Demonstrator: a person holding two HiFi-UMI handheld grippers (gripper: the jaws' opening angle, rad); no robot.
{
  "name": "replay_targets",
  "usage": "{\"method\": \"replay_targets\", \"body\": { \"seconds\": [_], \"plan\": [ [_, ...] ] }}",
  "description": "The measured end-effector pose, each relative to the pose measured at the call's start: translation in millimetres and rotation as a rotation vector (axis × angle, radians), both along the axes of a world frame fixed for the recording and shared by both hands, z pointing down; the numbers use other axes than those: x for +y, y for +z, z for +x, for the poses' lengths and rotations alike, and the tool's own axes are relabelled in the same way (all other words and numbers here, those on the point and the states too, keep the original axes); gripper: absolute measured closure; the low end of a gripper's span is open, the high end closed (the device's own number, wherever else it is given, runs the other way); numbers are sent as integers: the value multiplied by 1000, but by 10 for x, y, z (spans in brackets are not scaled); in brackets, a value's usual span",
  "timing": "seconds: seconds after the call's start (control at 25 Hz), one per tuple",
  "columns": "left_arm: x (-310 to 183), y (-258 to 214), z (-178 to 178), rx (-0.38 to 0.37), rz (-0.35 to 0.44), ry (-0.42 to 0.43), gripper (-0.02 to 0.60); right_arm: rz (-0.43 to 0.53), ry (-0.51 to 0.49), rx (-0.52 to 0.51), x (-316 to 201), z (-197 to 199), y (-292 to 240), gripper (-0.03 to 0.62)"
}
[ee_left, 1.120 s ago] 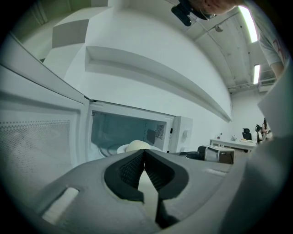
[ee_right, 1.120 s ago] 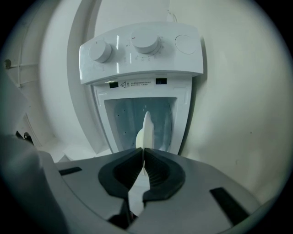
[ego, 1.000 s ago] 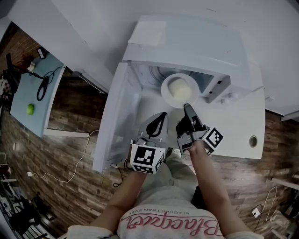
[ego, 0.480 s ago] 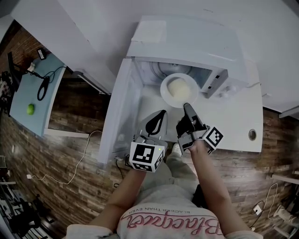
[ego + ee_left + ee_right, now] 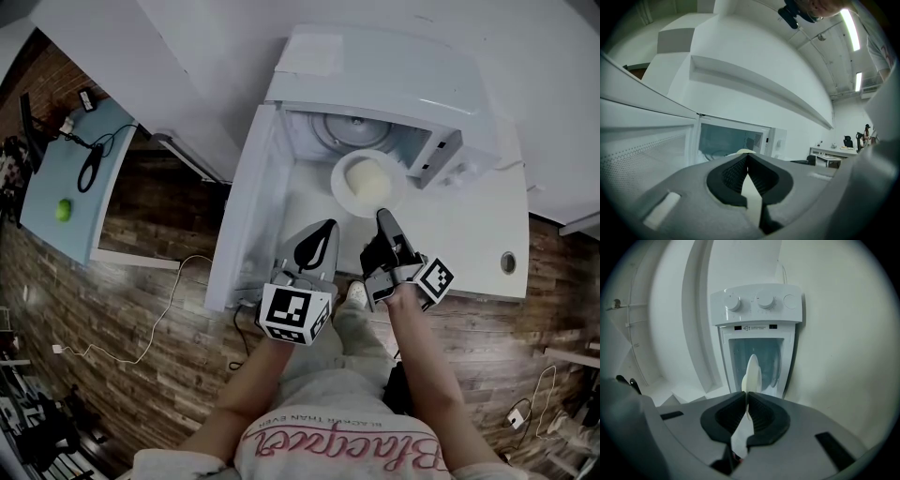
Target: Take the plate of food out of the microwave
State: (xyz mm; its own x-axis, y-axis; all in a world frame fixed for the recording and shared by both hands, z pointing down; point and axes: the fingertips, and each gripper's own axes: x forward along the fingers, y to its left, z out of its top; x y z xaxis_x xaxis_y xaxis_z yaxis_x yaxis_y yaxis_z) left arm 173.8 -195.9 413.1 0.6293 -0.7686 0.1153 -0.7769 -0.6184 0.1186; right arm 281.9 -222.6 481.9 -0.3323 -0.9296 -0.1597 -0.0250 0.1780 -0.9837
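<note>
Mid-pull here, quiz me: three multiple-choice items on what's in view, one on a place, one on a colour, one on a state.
1. Where is the plate?
A. Deep inside, on the turntable
B. At the mouth of the microwave, in the right gripper
C. On the blue side table

2. What colour is the plate?
A. Red
B. White
C. Black

3. How is the microwave door?
A. Shut
B. Swung open
C. Taken off

Answers:
1 B: the right gripper view shows the jaws pinching the plate's rim just outside the microwave. They have just eased open a little, with the rim between them.
2 B: the rim shows white in the head view.
3 B: the head view shows the door standing out to the left of the opening.
</note>
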Motion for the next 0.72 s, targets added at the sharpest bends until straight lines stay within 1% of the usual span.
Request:
{"method": "replay_targets", "body": {
  "seconds": [0.2,0.44,0.72],
  "plan": [
    [117,-64,-50,21,10,10,575,16,-5,-4,157,-104,-96,571],
    [225,-204,-135,59,25,25,575,31,12,-5,334,-183,-256,569],
    [262,-384,-181,99,45,44,575,47,25,9,444,-236,-440,569]
  ]
}}
